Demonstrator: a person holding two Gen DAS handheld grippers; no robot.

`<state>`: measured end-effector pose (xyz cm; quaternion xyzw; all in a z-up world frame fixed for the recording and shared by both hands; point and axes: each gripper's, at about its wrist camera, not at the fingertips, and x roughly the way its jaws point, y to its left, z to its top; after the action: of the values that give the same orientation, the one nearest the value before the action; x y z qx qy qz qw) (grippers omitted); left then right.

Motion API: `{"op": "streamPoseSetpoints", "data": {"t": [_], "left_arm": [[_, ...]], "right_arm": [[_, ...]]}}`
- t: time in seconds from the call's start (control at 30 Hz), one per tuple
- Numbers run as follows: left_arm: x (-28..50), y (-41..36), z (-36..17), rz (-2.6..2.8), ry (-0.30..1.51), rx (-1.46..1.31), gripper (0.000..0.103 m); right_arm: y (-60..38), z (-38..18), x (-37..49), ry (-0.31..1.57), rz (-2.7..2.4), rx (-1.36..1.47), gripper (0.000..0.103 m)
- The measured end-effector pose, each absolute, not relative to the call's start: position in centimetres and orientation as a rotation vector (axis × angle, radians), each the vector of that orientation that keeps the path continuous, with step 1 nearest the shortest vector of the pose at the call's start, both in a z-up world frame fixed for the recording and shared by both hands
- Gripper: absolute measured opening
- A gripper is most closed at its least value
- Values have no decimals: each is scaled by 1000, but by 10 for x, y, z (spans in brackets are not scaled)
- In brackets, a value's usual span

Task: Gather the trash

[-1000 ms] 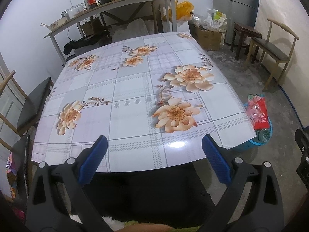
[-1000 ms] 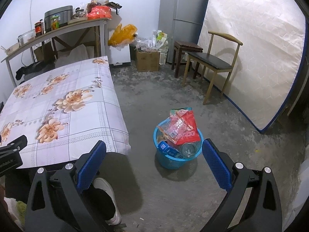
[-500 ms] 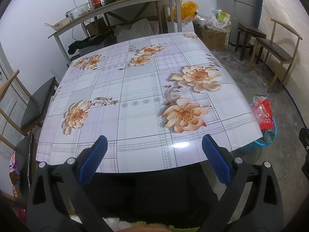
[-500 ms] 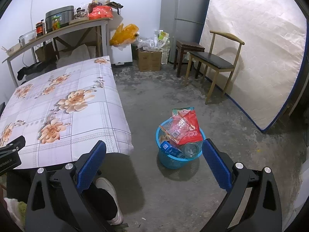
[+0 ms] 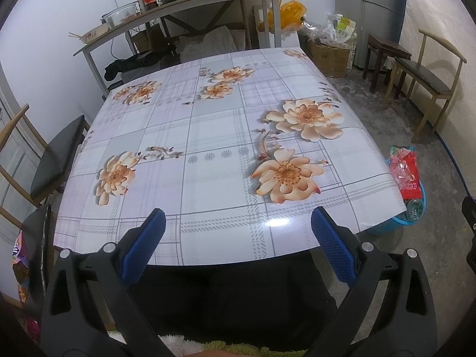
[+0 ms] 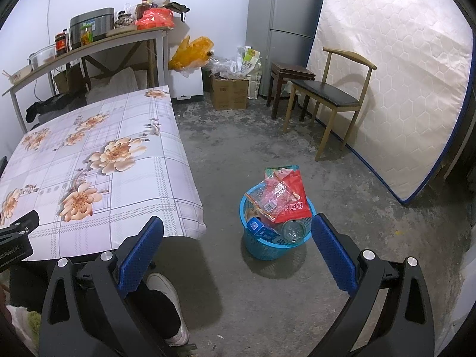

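The left gripper (image 5: 238,244) is held with its fingers spread wide and nothing between them, above the near edge of the flowered table (image 5: 214,136). The right gripper (image 6: 238,250) is likewise wide open and empty, over the concrete floor (image 6: 238,148). Just beyond it, the blue trash basket (image 6: 261,247) is seen upright on the floor beside the table's corner, filled with a red wrapper (image 6: 285,199) standing on end; in the left view only its edge (image 5: 416,217) is shown.
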<state>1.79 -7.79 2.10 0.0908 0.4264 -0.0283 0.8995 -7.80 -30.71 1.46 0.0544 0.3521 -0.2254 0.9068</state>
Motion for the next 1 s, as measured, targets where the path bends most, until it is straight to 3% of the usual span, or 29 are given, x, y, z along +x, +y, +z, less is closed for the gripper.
{"op": "streamPoseSetpoints", "data": {"t": [1.0], "left_arm": [[22,-76,14,-64,902,188,94]], "right_arm": [[-308,15,-78,737,-457,108,97]]}}
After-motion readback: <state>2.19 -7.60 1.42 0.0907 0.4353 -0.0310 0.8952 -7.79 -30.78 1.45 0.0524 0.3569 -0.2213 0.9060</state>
